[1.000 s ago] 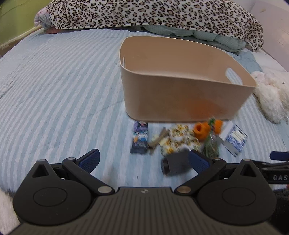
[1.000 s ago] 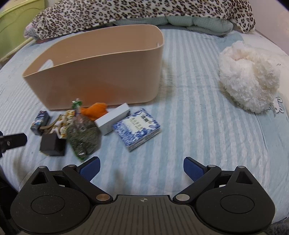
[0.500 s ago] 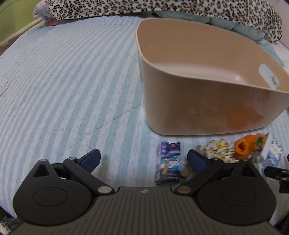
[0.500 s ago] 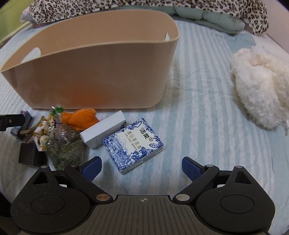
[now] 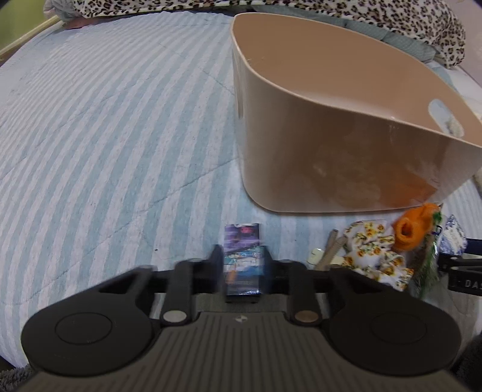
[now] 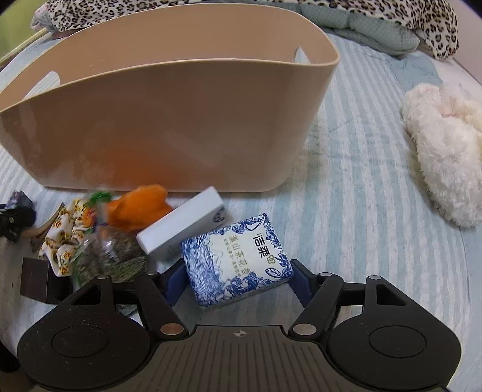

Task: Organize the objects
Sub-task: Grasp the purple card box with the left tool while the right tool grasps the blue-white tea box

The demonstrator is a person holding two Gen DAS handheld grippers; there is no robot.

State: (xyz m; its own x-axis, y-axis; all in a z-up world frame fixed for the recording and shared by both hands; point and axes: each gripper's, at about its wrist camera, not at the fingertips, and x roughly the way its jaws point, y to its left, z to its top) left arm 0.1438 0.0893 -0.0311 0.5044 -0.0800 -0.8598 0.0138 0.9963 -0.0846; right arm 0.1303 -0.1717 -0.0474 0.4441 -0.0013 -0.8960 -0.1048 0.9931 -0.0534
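A beige plastic bin (image 5: 346, 144) stands on the striped bed; it also shows in the right wrist view (image 6: 168, 120). My left gripper (image 5: 244, 267) is shut on a small dark printed box (image 5: 243, 256) lying in front of the bin. My right gripper (image 6: 236, 279) has closed around a blue-and-white tissue pack (image 6: 238, 259), its pads touching both sides. Between them lie a white box (image 6: 180, 224), an orange cloth (image 6: 138, 206), a floral scrunchie (image 5: 370, 250), a bag of dried herbs (image 6: 105, 259) and a small black box (image 6: 36, 280).
A white fluffy toy (image 6: 446, 150) lies on the bed to the right. A leopard-print blanket (image 5: 271, 9) and green pillow (image 6: 376, 27) lie behind the bin. The striped quilt (image 5: 105, 135) stretches left of the bin.
Both grippers moved forward and down toward the objects and closed: the left onto the dark printed box, the right around the tissue pack.
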